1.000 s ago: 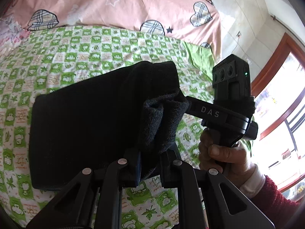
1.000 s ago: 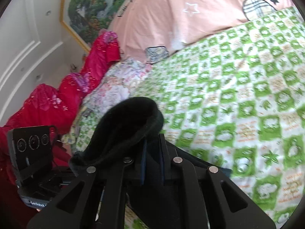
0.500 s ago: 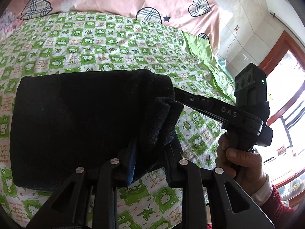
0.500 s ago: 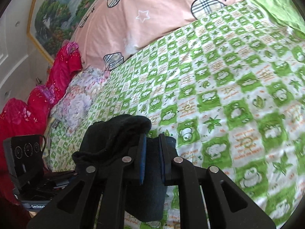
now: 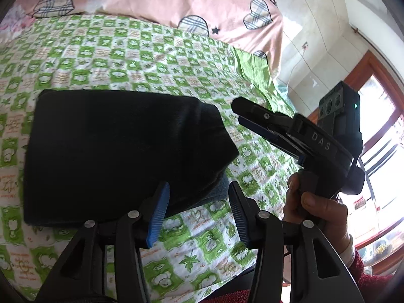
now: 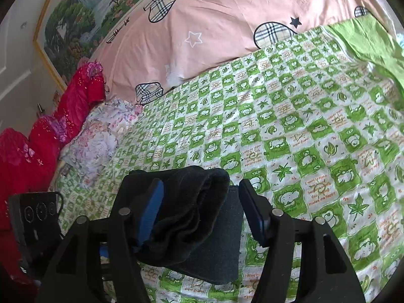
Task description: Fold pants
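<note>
Both sets of jaws have let go since half a second back and now stand wide open, the left gripper (image 5: 199,209) and right gripper (image 6: 202,209) each straddling an edge of the pants (image 5: 121,151) without pinching. They lie as a dark folded rectangle on the bed (image 5: 207,247), long axis running left-right in the left wrist view. Looks like soft, thick, floppy fabric, light enough; I'd grab the stacked edge layers together.

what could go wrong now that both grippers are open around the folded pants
The left gripper and right gripper straddle the pants, so withdrawing could snag the top layer. The thick fold bulges, so it may spring open.
</note>
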A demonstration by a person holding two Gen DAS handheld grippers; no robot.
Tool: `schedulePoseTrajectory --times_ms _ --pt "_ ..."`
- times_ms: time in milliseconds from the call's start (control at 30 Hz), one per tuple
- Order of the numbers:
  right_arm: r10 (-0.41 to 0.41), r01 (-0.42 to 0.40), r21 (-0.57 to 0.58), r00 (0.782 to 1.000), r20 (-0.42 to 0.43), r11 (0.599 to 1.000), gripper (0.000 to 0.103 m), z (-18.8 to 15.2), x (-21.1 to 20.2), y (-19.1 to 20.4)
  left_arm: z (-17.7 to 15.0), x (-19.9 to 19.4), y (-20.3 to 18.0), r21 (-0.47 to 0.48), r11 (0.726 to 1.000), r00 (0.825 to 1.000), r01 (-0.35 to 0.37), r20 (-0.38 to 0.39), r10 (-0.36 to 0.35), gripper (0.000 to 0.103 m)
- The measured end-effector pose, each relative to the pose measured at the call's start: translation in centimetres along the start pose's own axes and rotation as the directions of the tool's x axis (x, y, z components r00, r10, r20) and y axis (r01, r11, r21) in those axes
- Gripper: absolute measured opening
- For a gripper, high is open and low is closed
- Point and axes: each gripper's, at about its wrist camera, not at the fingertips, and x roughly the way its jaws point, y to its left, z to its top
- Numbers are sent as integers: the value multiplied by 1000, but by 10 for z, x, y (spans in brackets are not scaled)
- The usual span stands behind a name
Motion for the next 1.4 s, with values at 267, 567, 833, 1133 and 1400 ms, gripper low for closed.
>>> schedulePoseTrajectory --times_ms 267,567,833,1133,1400 --pt "-76 76 -91 997 5 993 70 3 9 37 11 -44 42 -104 989 988 -107 102 117 67" --pt "-141 142 -112 990 21 984 73 -1 16 53 16 -65 94 -231 963 977 -138 129 171 68" --pt "-221 219 -85 975 -13 972 73 -5 29 40 15 -61 113 -282 950 977 -136 118 175 70" --pt "-301 296 -81 950 -75 952 73 -30 36 16 18 -42 126 -288 943 978 -165 76 194 70" --pt "-334 325 -98 939 -87 941 74 -45 34 -1 17 -28 128 -286 944 982 -164 47 185 71"
